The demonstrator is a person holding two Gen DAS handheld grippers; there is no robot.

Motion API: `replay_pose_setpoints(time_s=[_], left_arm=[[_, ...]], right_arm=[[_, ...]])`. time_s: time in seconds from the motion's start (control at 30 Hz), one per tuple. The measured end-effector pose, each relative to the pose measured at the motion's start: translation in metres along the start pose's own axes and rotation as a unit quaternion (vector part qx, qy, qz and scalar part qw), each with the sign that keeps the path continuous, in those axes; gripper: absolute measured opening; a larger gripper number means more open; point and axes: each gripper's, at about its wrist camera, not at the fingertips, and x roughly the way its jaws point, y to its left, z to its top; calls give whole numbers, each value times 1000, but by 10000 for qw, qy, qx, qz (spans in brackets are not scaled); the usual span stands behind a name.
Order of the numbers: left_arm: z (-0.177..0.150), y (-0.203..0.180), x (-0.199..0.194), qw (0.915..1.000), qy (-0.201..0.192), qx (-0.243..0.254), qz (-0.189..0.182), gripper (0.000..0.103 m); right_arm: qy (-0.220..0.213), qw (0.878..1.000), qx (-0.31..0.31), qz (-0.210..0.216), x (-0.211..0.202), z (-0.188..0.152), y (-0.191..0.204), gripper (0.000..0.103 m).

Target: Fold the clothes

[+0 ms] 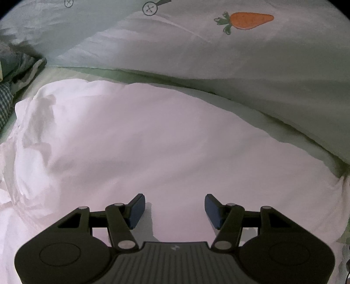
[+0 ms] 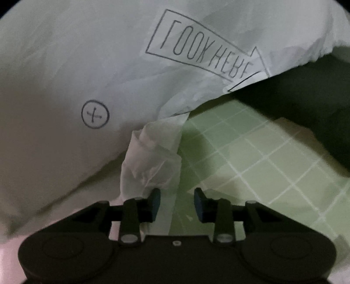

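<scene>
White garment [image 1: 153, 142] under left claw [image 1: 175, 209] (jaws apart).

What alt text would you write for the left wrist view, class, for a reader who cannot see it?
An open hand-held gripper hovers over a rumpled white garment spread on a bed, its blue-padded fingers empty. Behind the garment lies a pale green duvet printed with an orange carrot, and checked cloth shows at the left edge.
</scene>
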Motion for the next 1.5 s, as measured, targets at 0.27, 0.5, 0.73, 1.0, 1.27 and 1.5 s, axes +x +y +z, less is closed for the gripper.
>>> replay_pose_setpoints(time_s=[0.27, 0.5, 0.73, 1.0, 1.27, 1.5], left_arm=[[0, 2, 0, 10000, 25, 23, -43, 62], [-1, 3, 2, 9999, 75, -118, -41, 62], [1, 4, -1, 9998, 3, -208, 38, 62], [-4, 0, 4, 9993, 115, -360, -83, 62], [-11, -5, -5, 9997, 87, -191, -112, 62], [-11, -5, -6, 9998, 100, -97, -114, 62]], right_arm=[[90, 9905, 906, 1026, 9, 1, -2, 55], [19, 9943, 758, 750, 11, -1, 14, 27], [-369, 9962, -421, -667, -61, -2, 49, 7], [-201, 9570, -1713, -2333, -114, -10, 56, 40], [-475, 9719, -16, -2307, -141, -35, -1, 39], [-926, 9629, 879, -2377, -142, -39, -39, 30]])
